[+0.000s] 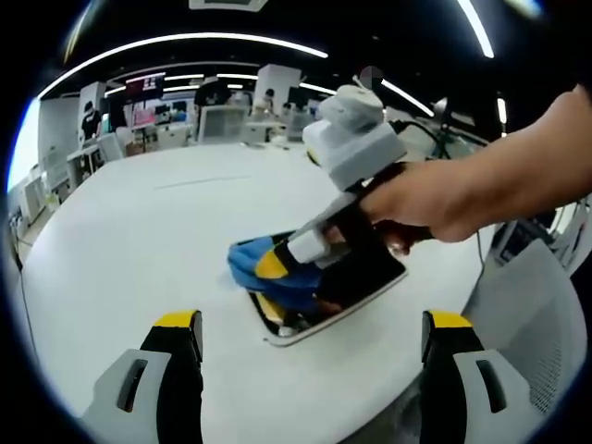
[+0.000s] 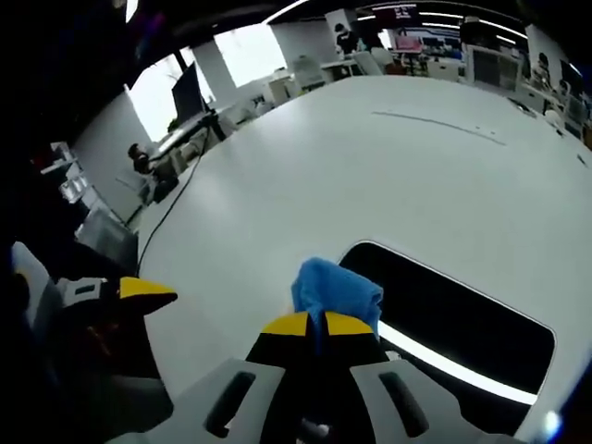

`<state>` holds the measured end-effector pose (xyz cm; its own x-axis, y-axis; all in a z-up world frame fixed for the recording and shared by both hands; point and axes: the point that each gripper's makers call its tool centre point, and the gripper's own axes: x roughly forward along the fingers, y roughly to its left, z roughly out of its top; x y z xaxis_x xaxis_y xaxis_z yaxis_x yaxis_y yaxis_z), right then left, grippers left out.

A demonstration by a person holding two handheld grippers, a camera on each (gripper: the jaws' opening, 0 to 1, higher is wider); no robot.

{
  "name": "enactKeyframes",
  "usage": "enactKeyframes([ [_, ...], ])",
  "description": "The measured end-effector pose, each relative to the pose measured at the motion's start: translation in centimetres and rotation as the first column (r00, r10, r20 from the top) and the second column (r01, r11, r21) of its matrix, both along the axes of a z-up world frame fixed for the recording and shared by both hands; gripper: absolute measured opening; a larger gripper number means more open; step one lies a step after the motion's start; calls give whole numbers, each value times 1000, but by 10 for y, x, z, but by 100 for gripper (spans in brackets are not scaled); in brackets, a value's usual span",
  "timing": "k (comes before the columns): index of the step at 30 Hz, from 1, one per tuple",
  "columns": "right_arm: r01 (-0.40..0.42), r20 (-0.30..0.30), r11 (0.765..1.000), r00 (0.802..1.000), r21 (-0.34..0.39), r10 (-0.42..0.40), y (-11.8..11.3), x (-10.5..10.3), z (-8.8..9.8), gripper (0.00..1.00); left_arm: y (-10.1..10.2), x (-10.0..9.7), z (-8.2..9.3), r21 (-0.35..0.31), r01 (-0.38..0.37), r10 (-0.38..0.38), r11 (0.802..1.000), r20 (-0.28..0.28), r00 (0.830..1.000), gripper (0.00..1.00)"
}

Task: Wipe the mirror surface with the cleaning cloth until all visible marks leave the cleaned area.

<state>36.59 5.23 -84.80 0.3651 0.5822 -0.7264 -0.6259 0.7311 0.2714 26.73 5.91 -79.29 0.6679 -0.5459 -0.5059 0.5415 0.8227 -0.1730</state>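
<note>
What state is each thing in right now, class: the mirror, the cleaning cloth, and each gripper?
Mirror: lying flat on the white table, partly covered by the cloth.
Cleaning cloth: bunched up, pinched in the right gripper, resting on the mirror's end.
Right gripper: shut on the cloth, held by a hand.
Left gripper: open, holding nothing, apart from the mirror.

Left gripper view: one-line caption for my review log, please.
Right gripper, held by a person's hand, presses a blue cloth onto the mirror on the white table; left fingers wait open.
</note>
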Motion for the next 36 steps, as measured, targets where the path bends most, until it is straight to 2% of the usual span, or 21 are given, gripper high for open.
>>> enactKeyframes([
  [16,20,4,1000,1000,1,-20,-13,0,1,0,0,-1,-2,12,6,-6,1000,-5,1000,99],
  [36,47,21,999,999,-20,-46,-49,1,0,0,-1,-1,-3,13,10,-9,1000,-4,1000,99],
])
